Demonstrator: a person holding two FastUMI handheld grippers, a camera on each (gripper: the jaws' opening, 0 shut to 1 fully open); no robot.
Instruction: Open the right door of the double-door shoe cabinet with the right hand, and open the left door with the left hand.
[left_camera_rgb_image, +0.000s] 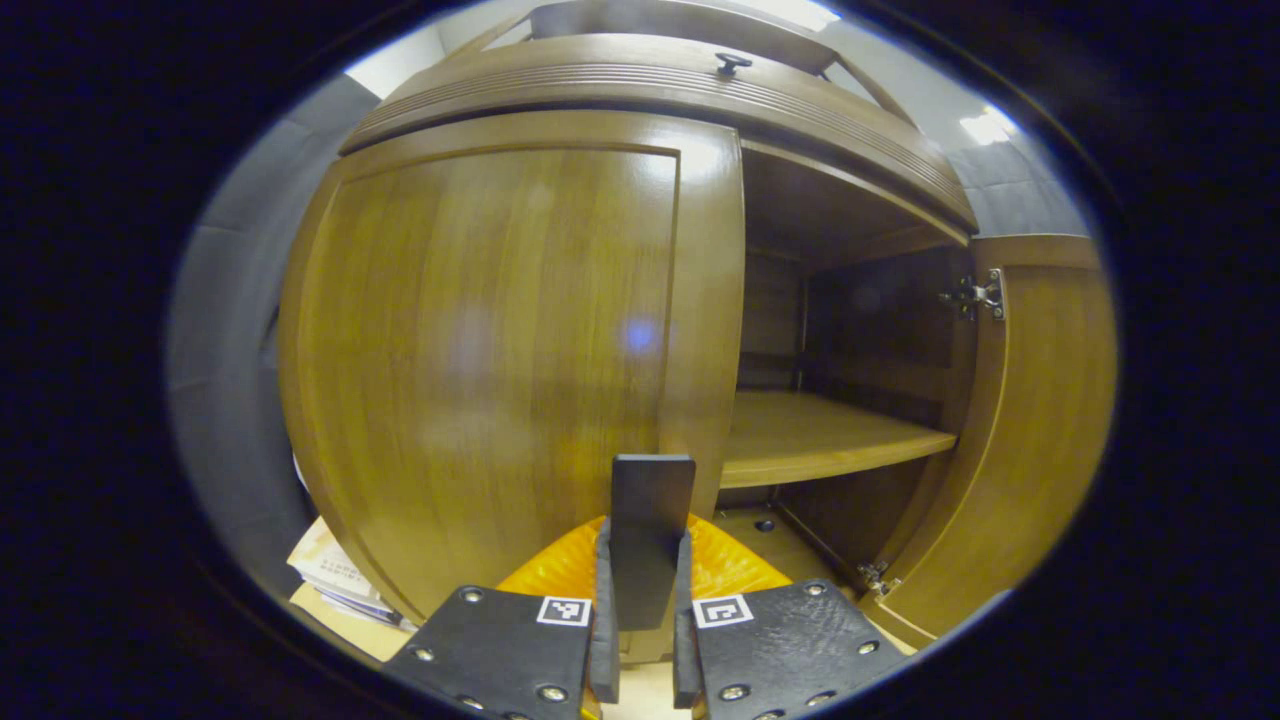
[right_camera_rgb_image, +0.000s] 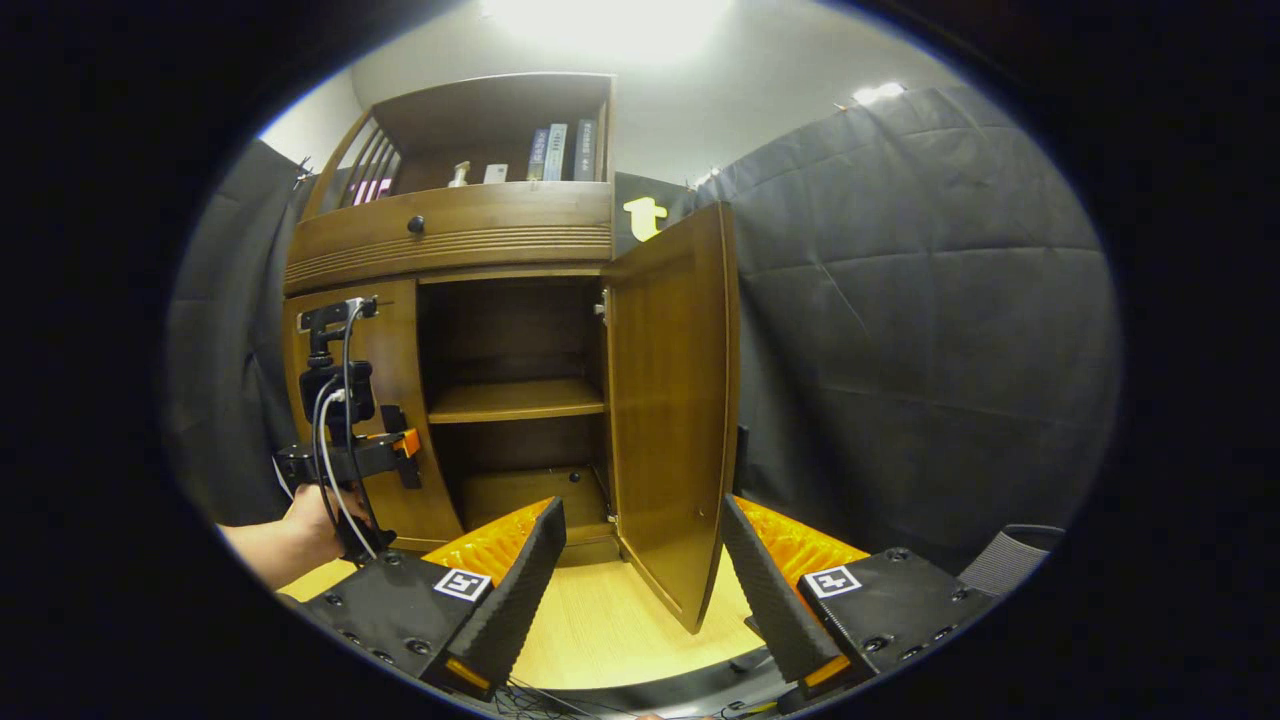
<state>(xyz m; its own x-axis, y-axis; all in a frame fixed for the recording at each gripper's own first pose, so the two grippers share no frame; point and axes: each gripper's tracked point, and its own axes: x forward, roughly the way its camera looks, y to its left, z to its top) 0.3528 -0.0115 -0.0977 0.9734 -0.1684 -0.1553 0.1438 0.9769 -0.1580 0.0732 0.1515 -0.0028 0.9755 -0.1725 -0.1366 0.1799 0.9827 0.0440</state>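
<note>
Brown grained wood formed the shoe cabinet (right_camera_rgb_image: 450, 225); its right door (right_camera_rgb_image: 672, 410) stood open at frame centre. The left door (left_camera_rgb_image: 490, 360) was closed, its black handle (left_camera_rgb_image: 650, 540) pinched by the left gripper (left_camera_rgb_image: 645, 640). The right gripper (right_camera_rgb_image: 640, 590) gaped wide, holding nothing.

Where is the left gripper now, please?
In the right gripper view, the left gripper is at the lower left, against the closed left door, beside the open compartment.
</note>
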